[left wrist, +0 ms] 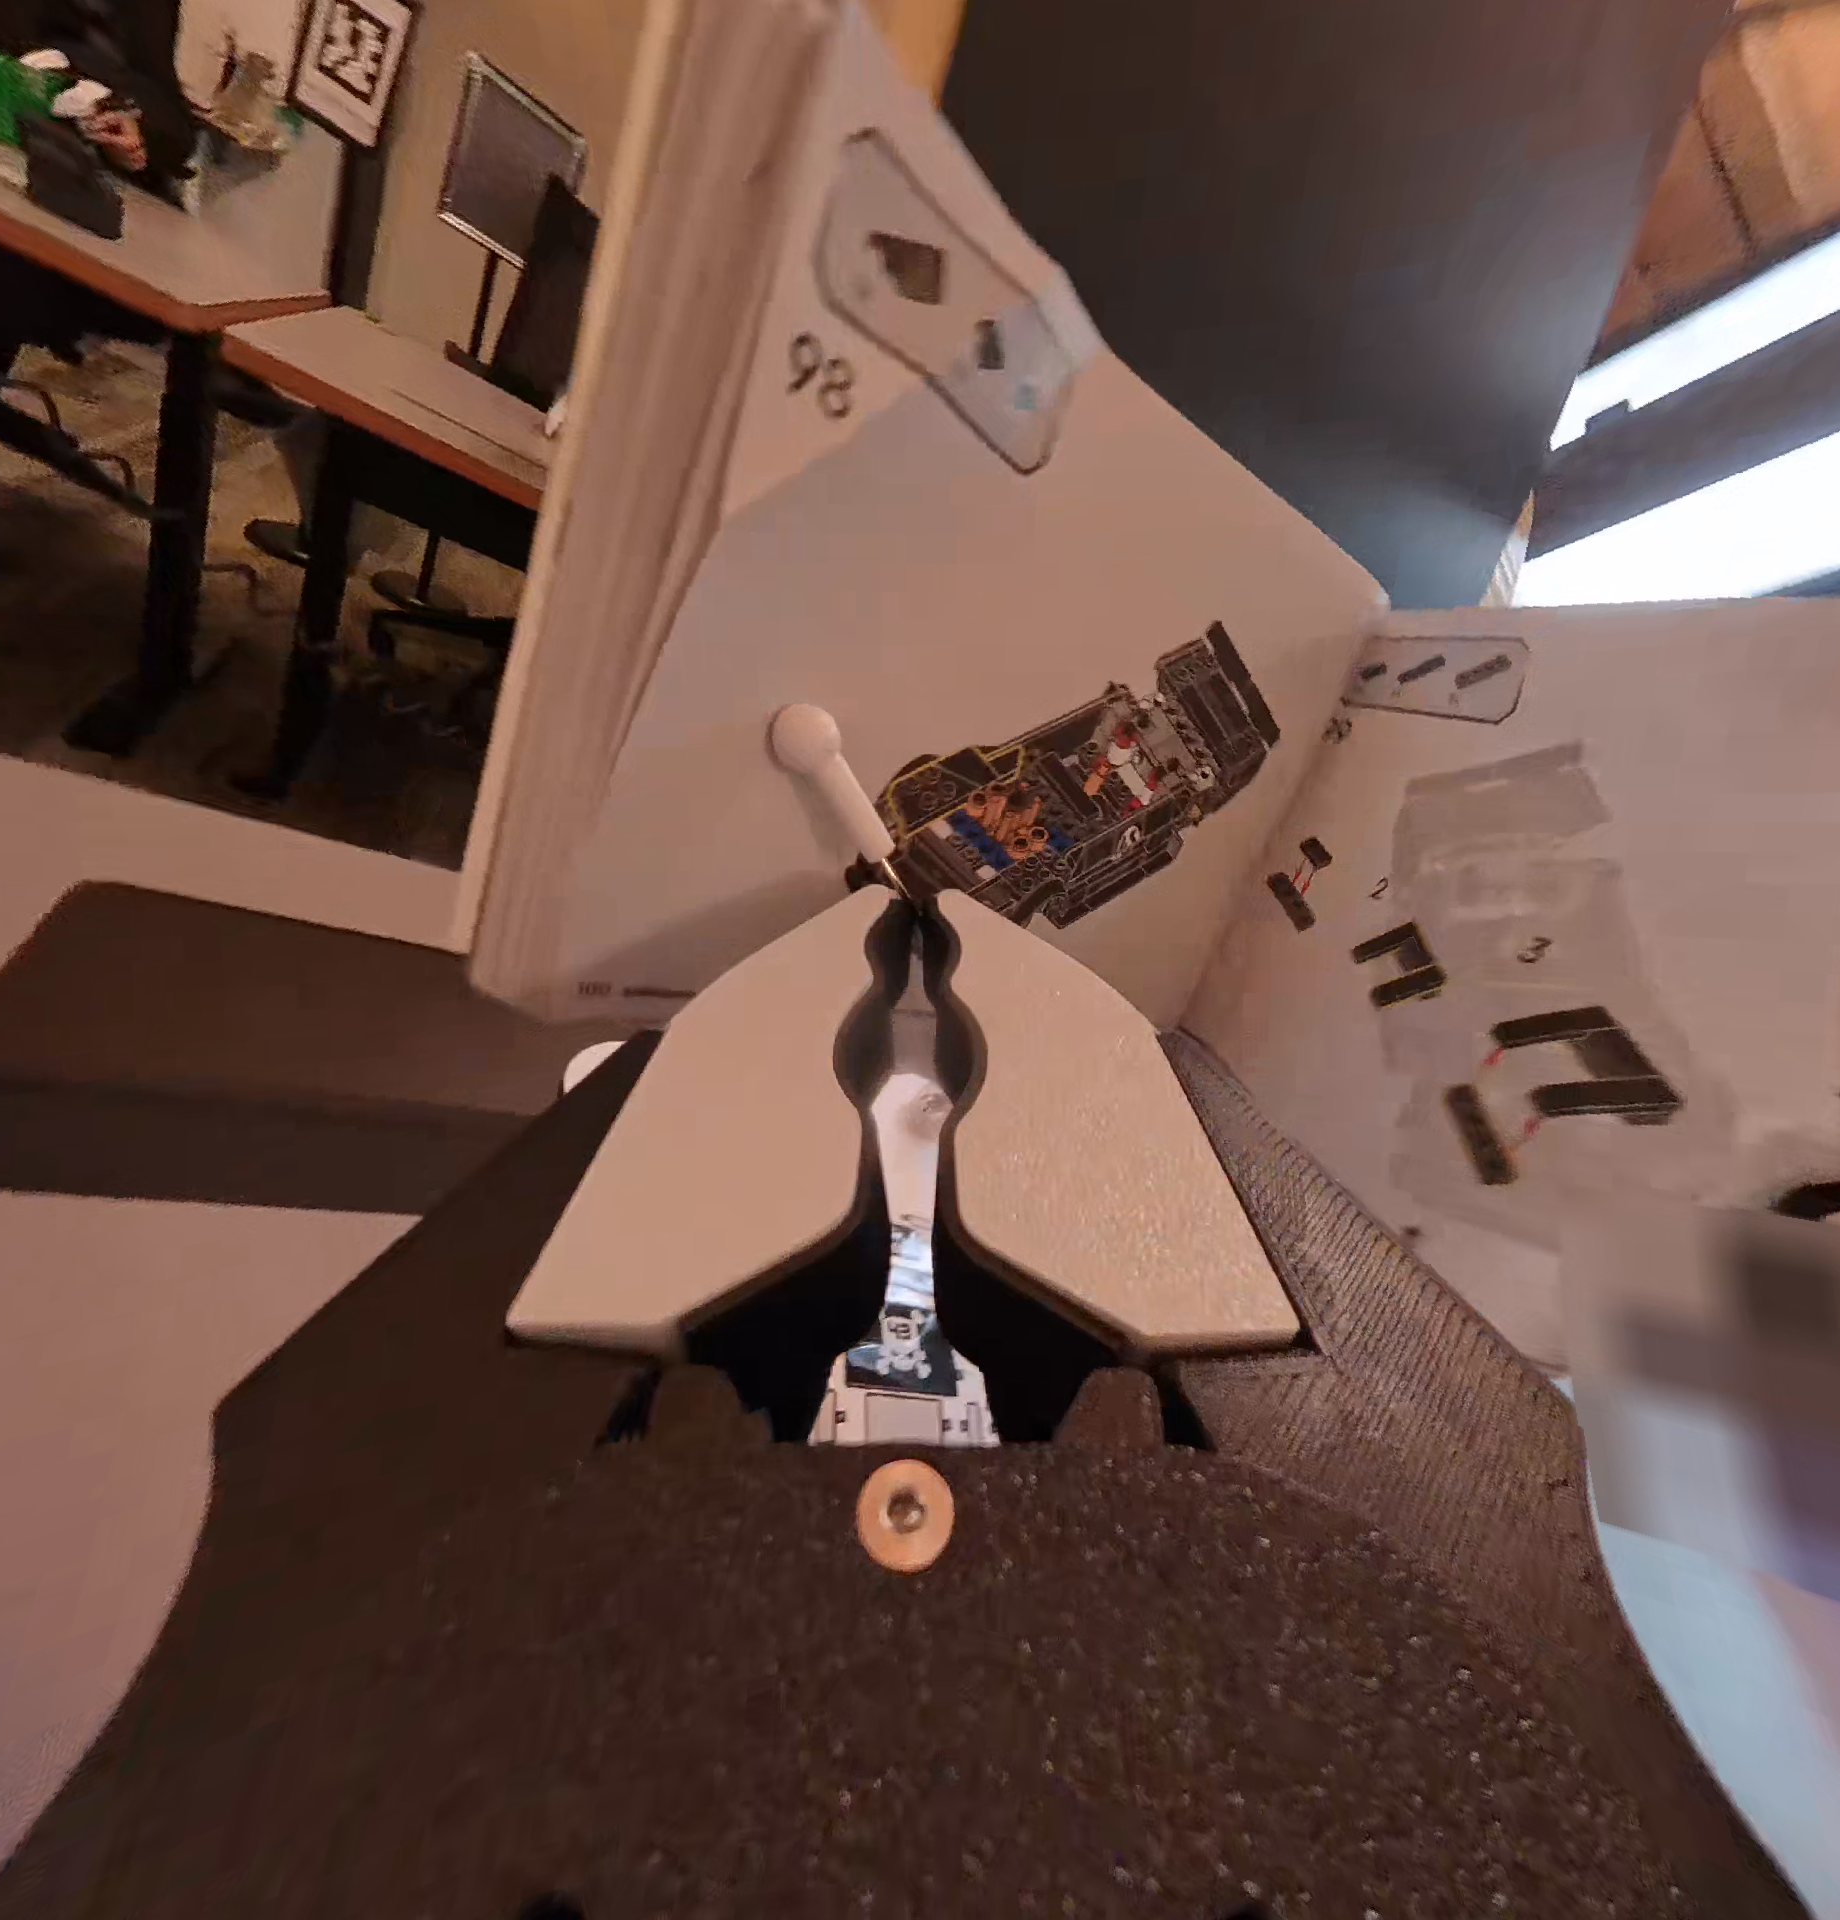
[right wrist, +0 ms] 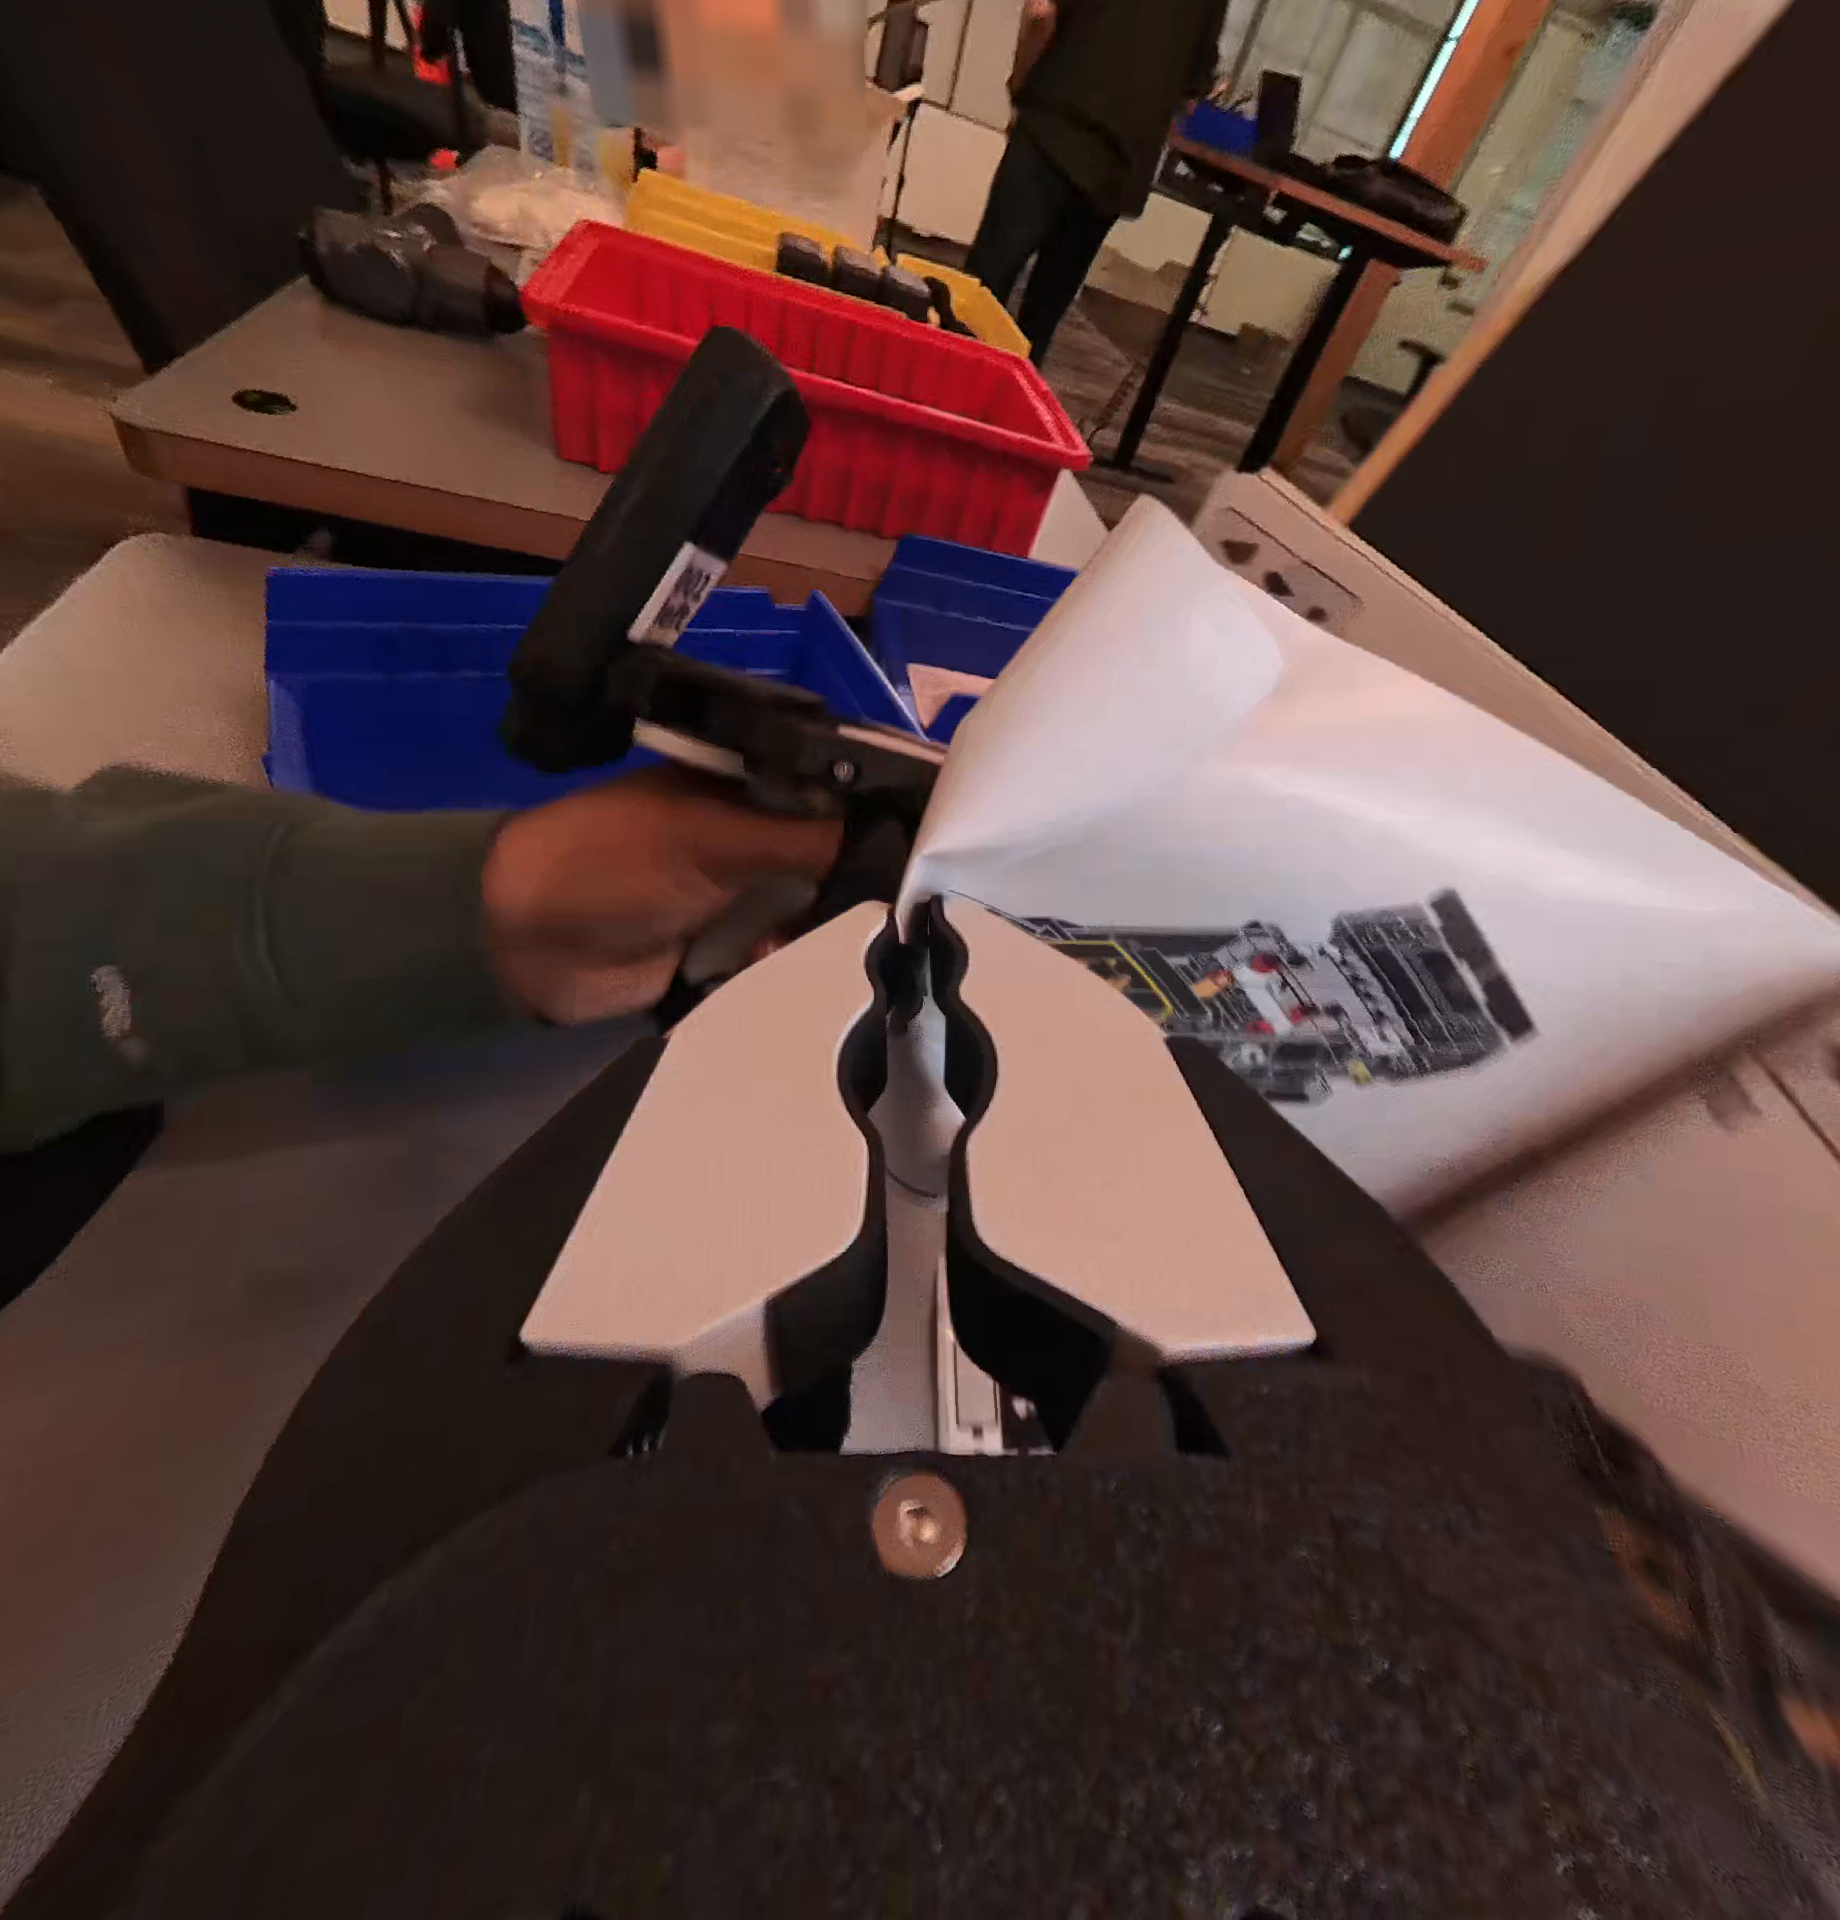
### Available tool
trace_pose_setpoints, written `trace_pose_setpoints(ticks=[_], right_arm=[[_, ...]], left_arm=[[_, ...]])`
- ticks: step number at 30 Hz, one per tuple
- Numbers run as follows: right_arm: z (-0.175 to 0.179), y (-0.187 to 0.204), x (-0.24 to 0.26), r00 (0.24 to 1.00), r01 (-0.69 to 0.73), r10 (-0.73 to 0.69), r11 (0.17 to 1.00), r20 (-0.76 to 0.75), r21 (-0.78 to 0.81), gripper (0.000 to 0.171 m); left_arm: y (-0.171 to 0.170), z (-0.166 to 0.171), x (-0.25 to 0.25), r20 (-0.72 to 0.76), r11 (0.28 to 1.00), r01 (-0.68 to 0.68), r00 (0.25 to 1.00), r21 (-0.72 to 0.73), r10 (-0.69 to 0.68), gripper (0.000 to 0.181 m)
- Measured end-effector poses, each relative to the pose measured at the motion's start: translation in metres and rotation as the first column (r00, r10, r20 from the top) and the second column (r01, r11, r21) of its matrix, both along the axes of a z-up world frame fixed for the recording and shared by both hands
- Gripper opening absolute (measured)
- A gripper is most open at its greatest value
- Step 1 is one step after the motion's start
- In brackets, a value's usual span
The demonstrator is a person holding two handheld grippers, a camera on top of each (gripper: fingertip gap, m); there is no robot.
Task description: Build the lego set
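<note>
The open instruction booklet stands with its pages lifted in the left wrist view: a page with a dark car drawing (left wrist: pixel 999 623) and a page with step drawings (left wrist: pixel 1643 862). My left gripper (left wrist: pixel 903 906) is shut, and a thin white rod with a ball end (left wrist: pixel 831 774) sticks up from its tips in front of the car drawing. My right gripper (right wrist: pixel 918 920) is shut on the edge of a curled booklet page (right wrist: pixel 1259 748). The left gripper (right wrist: pixel 750 738), held in a hand (right wrist: pixel 625 894), shows beside that page, its tips hidden behind the paper.
Blue bins (right wrist: pixel 407 675) stand behind the left gripper, with a red bin (right wrist: pixel 791 395) and a yellow bin (right wrist: pixel 708 213) on the table beyond. A person (right wrist: pixel 1092 135) stands at the back. A dark mat (left wrist: pixel 189 997) lies left of the booklet. Desks (left wrist: pixel 376 384) stand farther off. My right fingertips sit around 12 cm from my left ones.
</note>
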State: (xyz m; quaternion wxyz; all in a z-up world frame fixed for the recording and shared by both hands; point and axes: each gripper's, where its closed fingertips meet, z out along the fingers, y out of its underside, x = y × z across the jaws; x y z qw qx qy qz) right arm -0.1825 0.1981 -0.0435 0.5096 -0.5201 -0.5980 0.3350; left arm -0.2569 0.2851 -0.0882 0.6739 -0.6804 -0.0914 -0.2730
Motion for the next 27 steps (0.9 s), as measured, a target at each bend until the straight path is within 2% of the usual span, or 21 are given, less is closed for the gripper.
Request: trace_pose_setpoints(ticks=[3,6,9,13,17,23,25,27], right_arm=[[-0.008,0.006,-0.05,0.998,-0.032,0.033,0.999,0.051,-0.017,0.009],[-0.015,0.009,-0.083,0.993,-0.083,0.084,0.996,0.081,-0.014,0.015],[-0.018,0.012,-0.093,0.989,-0.089,0.09,0.996,0.116,-0.008,0.032],[-0.005,0.006,-0.064,0.995,-0.099,0.098,0.995,0.022,0.014,0.035],[-0.014,0.016,-0.017,1.0,-0.03,0.029,0.994,0.012,0.101,0.029],[-0.02,0.081,0.036,0.979,0.205,-0.201,0.969,-0.039,0.14,0.016],[-0.021,0.099,0.04,0.965,0.26,-0.255,0.957,-0.054,0.131,0.011],[-0.026,0.109,0.034,0.95,0.306,-0.311,0.926,-0.011,0.22,0.008]], left_arm=[[-0.002,-0.006,-0.004,0.125,0.999,-0.025,0.992,0.023,0.022,0.003],[-0.002,-0.01,-0.007,0.177,0.999,-0.031,0.984,0.044,0.023,0.002],[-0.002,-0.011,-0.007,0.192,0.998,-0.025,0.981,0.056,0.013,0.003],[-0.002,-0.01,-0.006,0.203,0.997,-0.024,0.979,0.068,0.01,0.003],[-0.001,-0.01,-0.006,0.206,0.997,-0.021,0.978,0.077,0.004,0.002],[0.001,-0.008,-0.005,0.193,0.996,-0.019,0.981,0.082,0.003,0.002],[0.001,-0.008,-0.005,0.189,0.996,-0.021,0.982,0.085,0.005,0.002],[0.0,-0.009,-0.005,0.19,0.995,-0.024,0.982,0.093,0.006,0.003]])
